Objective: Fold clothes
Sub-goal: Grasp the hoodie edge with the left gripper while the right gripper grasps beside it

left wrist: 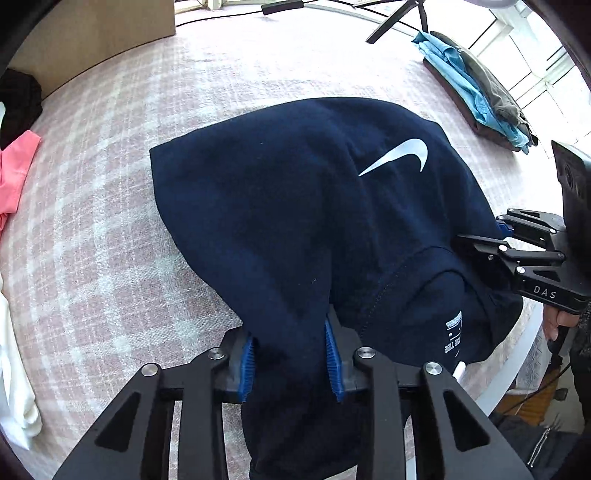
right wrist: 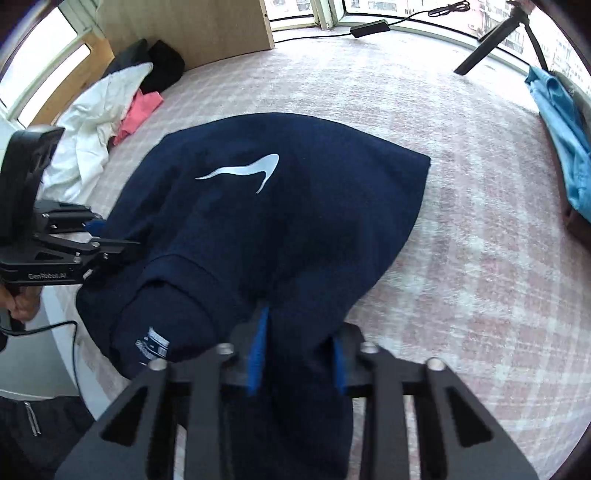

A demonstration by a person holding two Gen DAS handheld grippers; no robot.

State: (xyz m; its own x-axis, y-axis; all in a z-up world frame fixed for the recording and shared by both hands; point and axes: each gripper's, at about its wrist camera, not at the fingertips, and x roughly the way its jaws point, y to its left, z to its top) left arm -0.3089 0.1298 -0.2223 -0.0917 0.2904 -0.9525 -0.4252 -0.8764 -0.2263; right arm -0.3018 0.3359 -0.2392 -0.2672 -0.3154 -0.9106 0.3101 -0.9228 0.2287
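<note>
On the pink-and-white checked cloth (left wrist: 110,221) that covers the table, a navy sweatshirt (left wrist: 280,206) lies partly folded, white swoosh (left wrist: 400,155) facing up. Its far part rests flat on the cloth; the near edge is lifted.

Left gripper (left wrist: 291,354): blue pads (left wrist: 248,363) set on either side of a bunched fold of navy fabric, clamped on it. The fabric hangs down between the fingers toward the camera.

Right gripper (right wrist: 299,354): same posture at the other near corner of the sweatshirt, blue pads (right wrist: 258,350) pinching a thick fold. Seen from the left wrist view, it comes in from the side with its fingers buried in the cloth near the collar. A white printed label (right wrist: 155,347) shows inside the neck, between the two grippers.

Surroundings: a pile of white (right wrist: 88,122), pink (right wrist: 138,112) and black (right wrist: 162,66) clothes sits well apart at the far left. A stack of folded garments, a blue one (left wrist: 469,88) on it, lies at the far right edge. A black tripod leg (right wrist: 491,40) and a cable with power brick (right wrist: 369,27) sit near the windows.
</note>
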